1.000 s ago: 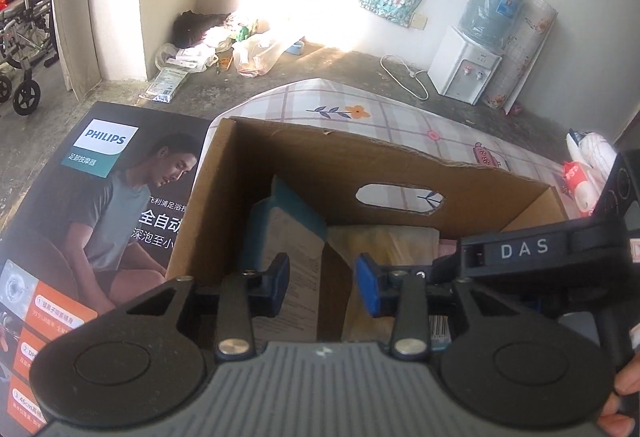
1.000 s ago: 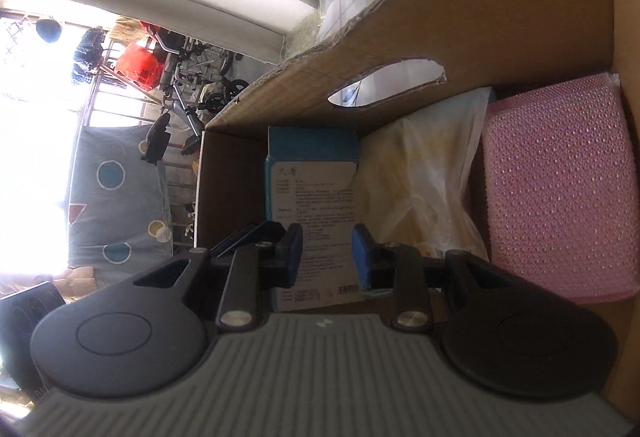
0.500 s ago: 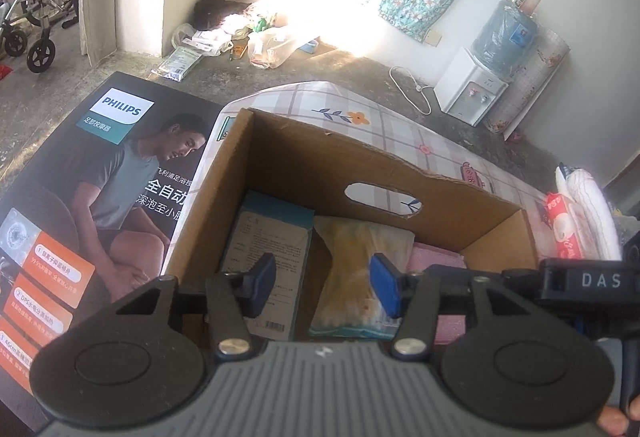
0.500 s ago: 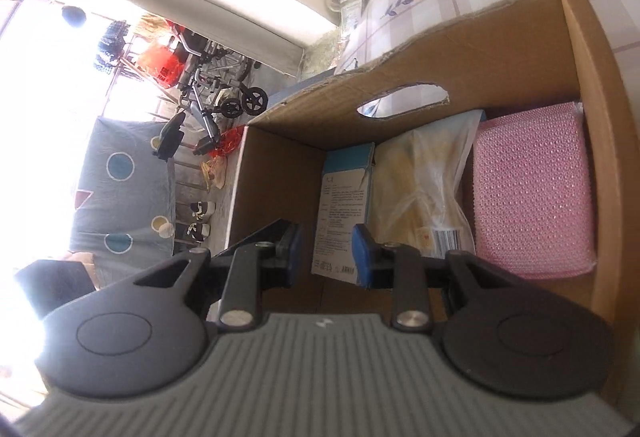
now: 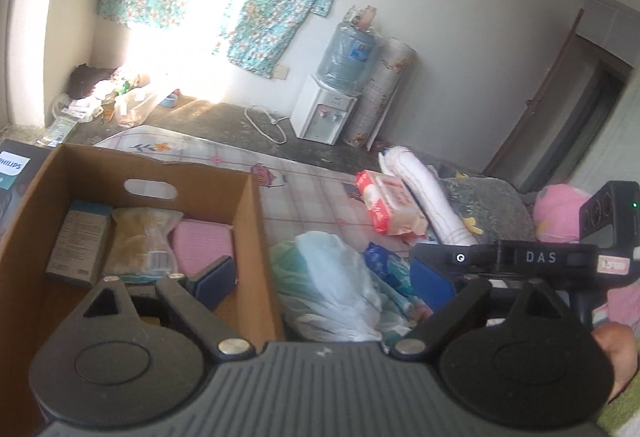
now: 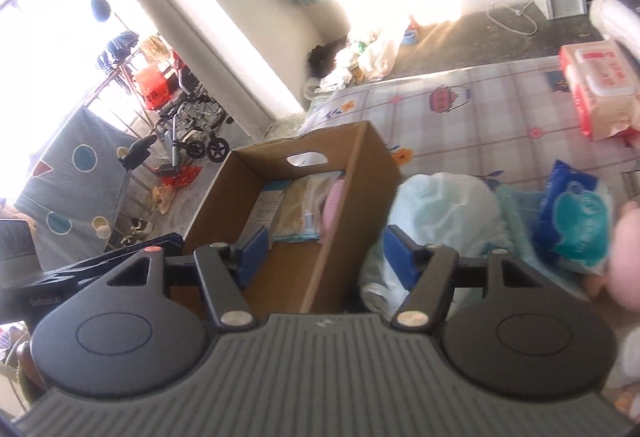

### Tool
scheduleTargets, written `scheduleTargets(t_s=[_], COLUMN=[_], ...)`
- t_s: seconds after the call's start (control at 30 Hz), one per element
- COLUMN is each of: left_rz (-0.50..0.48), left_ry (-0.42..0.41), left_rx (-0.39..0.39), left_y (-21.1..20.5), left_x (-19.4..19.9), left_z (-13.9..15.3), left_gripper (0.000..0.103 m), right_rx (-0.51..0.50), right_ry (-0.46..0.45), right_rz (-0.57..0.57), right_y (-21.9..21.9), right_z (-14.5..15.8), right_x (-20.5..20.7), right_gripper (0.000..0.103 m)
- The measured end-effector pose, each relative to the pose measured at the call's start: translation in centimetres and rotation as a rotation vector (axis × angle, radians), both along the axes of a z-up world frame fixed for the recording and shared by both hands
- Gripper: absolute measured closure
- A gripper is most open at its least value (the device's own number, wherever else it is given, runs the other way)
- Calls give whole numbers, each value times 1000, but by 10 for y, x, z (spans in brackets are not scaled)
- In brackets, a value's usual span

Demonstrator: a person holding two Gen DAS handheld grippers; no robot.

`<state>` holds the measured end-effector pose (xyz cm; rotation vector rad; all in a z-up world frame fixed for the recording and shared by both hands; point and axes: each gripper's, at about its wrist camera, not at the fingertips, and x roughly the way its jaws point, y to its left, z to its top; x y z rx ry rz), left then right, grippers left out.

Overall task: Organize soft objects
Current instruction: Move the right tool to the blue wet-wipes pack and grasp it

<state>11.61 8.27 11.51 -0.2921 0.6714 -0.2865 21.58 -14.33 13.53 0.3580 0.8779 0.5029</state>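
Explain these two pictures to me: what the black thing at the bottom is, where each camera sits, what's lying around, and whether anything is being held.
No robot here: a person carries handheld tongs, each with a camera looking along its blue pads. One view shows the left tongs, the other the right tongs. Both have just been opening, with nothing between the pads. The cardboard box holds a blue-edged packet, a yellowish bag and a pink pad. Beside it on the checked cloth lie a pale plastic bag and a red wipes pack.
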Motion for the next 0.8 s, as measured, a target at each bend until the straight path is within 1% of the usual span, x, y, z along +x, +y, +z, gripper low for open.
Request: scheduleTargets(t_s=[0.07,0.17,0.23,0.33,0.43,0.5,0.57,0.63,0.7,0.77,0.8], left_rz=[-74,-164,-205,-224,-242,-259,-274,-268,-251,-242,-237], left_ry=[-36,-74,-83,-71,0,47,103,164,221,276,302], left_rx=[33,95,111,120,144,167,214,243,229,198,191], left_y=[-35,-86,-113,-141,-162,-172,-180,-185,-186,-185,-185], left_x=[-7,-9,-2,17,56,83,110,137,161,181,190], left_z=[-1,-8,-14,-24,-36,-46,-58,-73,-86,-100,-106], left_gripper=[6,6,6,6,7,10,17,28,31,33,36], right_rx=[-34,-47,-41,1,64,72,75,82,97,106,111], right_ry=[-12,4,29,73,120,144,177,218,254,282,302], right_rz=[-42,-109,-151,-196,-245,-261,-276,-292,-297,-298,-299], right_y=[-36,-82,-110,-140,-164,-172,-179,-186,-192,-195,-196], right_z=[3,-2,-10,-27,-43,-54,-68,-86,-103,-119,-128], right_x=[-17,-34,-38,-32,-14,7,30,56,78,96,107], right_gripper=[35,34,33,34,34,34,38,47,50,52,53])
